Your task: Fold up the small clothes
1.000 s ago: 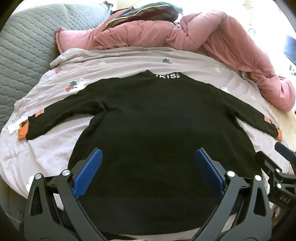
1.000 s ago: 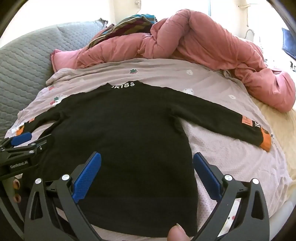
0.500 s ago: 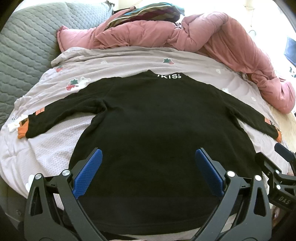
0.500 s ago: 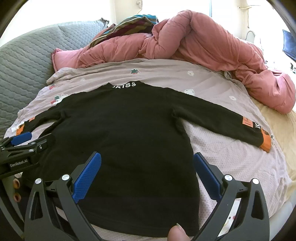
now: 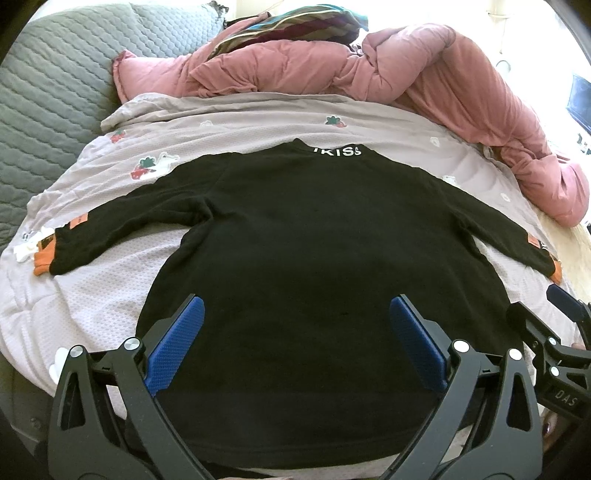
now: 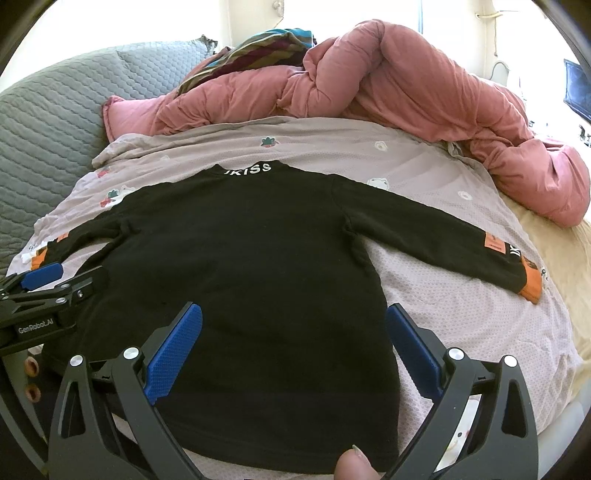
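Observation:
A small black long-sleeved top [image 5: 314, 258] with white collar lettering and orange cuffs lies flat, back up, sleeves spread, on a mauve blanket [image 5: 110, 295]. It also shows in the right wrist view [image 6: 240, 266]. My left gripper [image 5: 295, 339] is open and empty, hovering over the hem area. My right gripper [image 6: 293, 347] is open and empty above the hem's right part. The left sleeve cuff [image 5: 44, 254] points left, the right cuff [image 6: 530, 282] points right. Each gripper shows at the edge of the other's view.
A bunched pink duvet [image 5: 406, 66] lies along the far and right side of the bed. A grey quilted cushion [image 5: 44, 92] is at the left. A striped cloth [image 5: 288, 26] sits on the duvet. The bed's near edge is just below the hem.
Both grippers have drifted slightly, staying open over the hem. The top has not moved.

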The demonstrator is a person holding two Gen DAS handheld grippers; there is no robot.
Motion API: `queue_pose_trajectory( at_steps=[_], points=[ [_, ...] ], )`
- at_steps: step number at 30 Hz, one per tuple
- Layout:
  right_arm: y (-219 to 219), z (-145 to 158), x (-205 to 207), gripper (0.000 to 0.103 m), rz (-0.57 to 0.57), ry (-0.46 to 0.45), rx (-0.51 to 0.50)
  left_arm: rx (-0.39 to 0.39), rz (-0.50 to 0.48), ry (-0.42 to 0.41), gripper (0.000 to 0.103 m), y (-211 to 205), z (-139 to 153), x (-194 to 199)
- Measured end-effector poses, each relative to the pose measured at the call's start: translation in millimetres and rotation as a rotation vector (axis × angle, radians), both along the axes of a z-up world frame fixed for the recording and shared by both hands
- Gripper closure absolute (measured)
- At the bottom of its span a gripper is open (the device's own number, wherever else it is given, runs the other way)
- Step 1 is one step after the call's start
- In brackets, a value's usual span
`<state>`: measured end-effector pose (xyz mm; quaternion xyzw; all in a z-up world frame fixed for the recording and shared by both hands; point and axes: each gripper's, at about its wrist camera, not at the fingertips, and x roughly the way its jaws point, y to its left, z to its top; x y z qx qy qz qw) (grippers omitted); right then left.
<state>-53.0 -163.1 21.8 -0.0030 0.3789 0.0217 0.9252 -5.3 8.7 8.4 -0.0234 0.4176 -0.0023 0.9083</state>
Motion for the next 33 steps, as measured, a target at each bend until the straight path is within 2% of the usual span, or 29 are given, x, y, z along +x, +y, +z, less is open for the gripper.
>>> queue_pose_trajectory(
  at_steps=[22,33],
  points=[
    [-13,2,10,0.004,-0.017,-0.013,0.014,0.013,-0.002,0.008,0.009,-6,-7,7],
    [-35,-4,25,0.004,-0.049,-0.006,0.032,0.019,-0.015,0.02,0.009,-17,-10,28]
  ],
)
